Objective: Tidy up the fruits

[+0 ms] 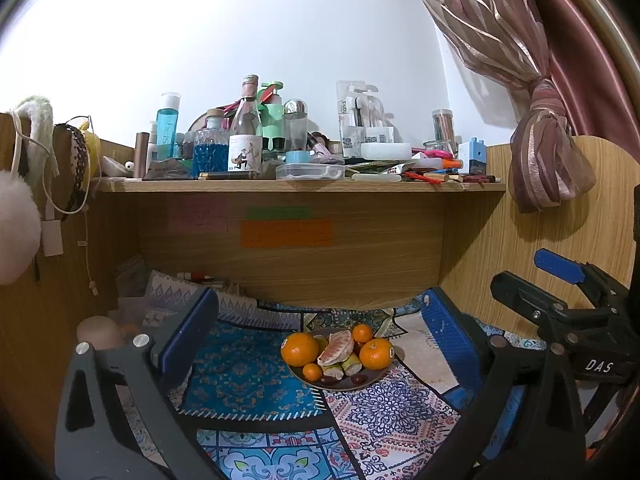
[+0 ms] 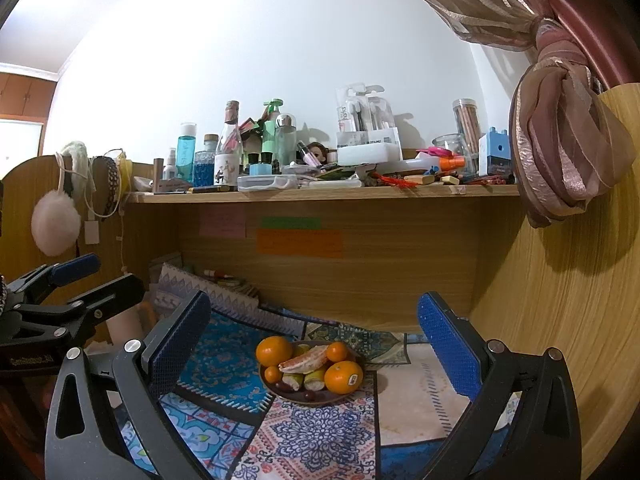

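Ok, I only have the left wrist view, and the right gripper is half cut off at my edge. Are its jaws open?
Observer: Yes. The right wrist view shows the right gripper with its jaws spread wide and nothing between them. The fruit plate is ahead of it.
Operator: Anything beyond the earmuff, off to the left?
Observer: Wooden cabinets, high up at the far left.

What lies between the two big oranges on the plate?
In both wrist views, a peeled pomelo wedge lies between the left big orange and the right big orange on the plate.
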